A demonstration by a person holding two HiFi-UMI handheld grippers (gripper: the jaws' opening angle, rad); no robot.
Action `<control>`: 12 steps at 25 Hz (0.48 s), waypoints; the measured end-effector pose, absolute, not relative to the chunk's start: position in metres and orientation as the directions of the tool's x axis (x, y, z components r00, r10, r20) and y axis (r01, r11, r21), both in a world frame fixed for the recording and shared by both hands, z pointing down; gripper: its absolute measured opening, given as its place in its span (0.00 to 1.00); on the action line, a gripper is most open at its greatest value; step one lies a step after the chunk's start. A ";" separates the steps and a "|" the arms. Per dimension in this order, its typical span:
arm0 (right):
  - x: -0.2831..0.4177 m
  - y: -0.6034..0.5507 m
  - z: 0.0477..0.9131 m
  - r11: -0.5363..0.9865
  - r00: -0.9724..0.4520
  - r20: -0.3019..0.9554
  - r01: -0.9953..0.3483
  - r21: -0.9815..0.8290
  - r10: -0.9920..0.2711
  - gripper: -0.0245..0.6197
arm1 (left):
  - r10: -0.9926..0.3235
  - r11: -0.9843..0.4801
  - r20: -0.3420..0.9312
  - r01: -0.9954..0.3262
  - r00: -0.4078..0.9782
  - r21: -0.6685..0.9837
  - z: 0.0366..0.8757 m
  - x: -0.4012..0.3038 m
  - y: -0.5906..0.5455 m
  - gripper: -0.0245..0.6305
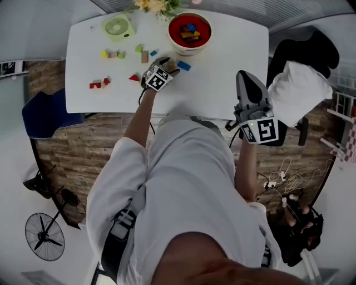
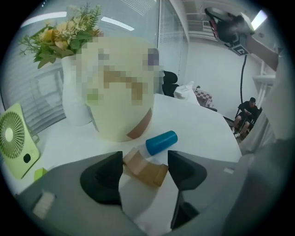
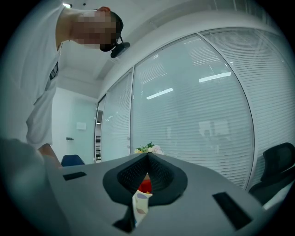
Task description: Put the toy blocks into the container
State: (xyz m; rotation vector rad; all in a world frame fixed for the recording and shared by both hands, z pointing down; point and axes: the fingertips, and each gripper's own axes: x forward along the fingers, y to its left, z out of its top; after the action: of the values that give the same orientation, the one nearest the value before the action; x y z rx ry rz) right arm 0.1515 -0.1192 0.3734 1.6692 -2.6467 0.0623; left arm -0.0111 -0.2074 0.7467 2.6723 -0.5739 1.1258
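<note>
My left gripper [image 1: 168, 67] [image 2: 145, 160] hovers low over the white table [image 1: 222, 83] just in front of the bowl [image 1: 189, 50], and it is open. A tan arch block [image 2: 145, 169] [image 1: 171, 65] lies on the table between its fingers, close to both. A blue cylinder [image 2: 161, 142] [image 1: 183, 65] rests just beyond it. The bowl, cream outside [image 2: 115, 129] and red inside, holds several blocks. More blocks lie to the left: a red triangle [image 1: 134, 78], red pieces [image 1: 97, 84], a tan one [image 1: 144, 56] and green ones [image 1: 121, 55]. My right gripper [image 1: 245, 75] [image 3: 147, 159] is shut and empty at the table's right front edge.
A green desk fan [image 1: 117, 26] [image 2: 16, 138] and a white vase of flowers [image 1: 156, 5] [image 2: 73, 92] stand at the table's back. A blue chair [image 1: 47, 117] is at the left, a black chair with a white cloth [image 1: 300, 89] at the right.
</note>
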 end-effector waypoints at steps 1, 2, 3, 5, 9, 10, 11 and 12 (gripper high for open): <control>0.152 -0.118 0.373 0.430 -0.431 0.032 -0.902 -0.027 -0.902 0.04 | -0.274 -0.910 0.723 -0.415 0.635 0.019 0.747 -0.011 -0.207 0.48; 0.153 -0.117 0.373 0.430 -0.431 0.031 -0.902 -0.027 -0.902 0.04 | -0.273 -0.910 0.725 -0.413 0.632 0.017 0.747 -0.011 -0.207 0.48; 0.153 -0.117 0.373 0.430 -0.431 0.028 -0.902 -0.029 -0.902 0.04 | -0.275 -0.910 0.727 -0.414 0.629 0.014 0.747 -0.011 -0.208 0.48; 0.155 -0.115 0.372 0.430 -0.431 0.026 -0.902 -0.032 -0.902 0.04 | -0.285 -0.907 0.730 -0.421 0.621 0.004 0.745 -0.013 -0.208 0.48; 0.157 -0.112 0.373 0.435 -0.436 0.024 -0.900 -0.036 -0.900 0.04 | -0.319 -0.893 0.712 -0.450 0.625 -0.006 0.736 -0.019 -0.206 0.49; 0.157 -0.112 0.373 0.437 -0.438 0.020 -0.898 -0.039 -0.899 0.04 | -0.330 -0.890 0.704 -0.456 0.630 -0.008 0.732 -0.021 -0.206 0.49; 0.157 -0.112 0.372 0.441 -0.441 0.016 -0.897 -0.041 -0.897 0.04 | -0.341 -0.886 0.693 -0.463 0.635 -0.012 0.726 -0.023 -0.206 0.49; 0.157 -0.112 0.372 0.444 -0.445 0.012 -0.895 -0.043 -0.895 0.04 | -0.355 -0.882 0.680 -0.470 0.642 -0.017 0.720 -0.025 -0.206 0.49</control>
State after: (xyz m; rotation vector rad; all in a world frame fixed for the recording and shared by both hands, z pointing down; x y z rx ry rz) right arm 0.1567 -0.1124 0.3725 1.6613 -2.6802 0.0675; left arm -0.0245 -0.2062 0.7198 2.6972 -0.6836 1.0650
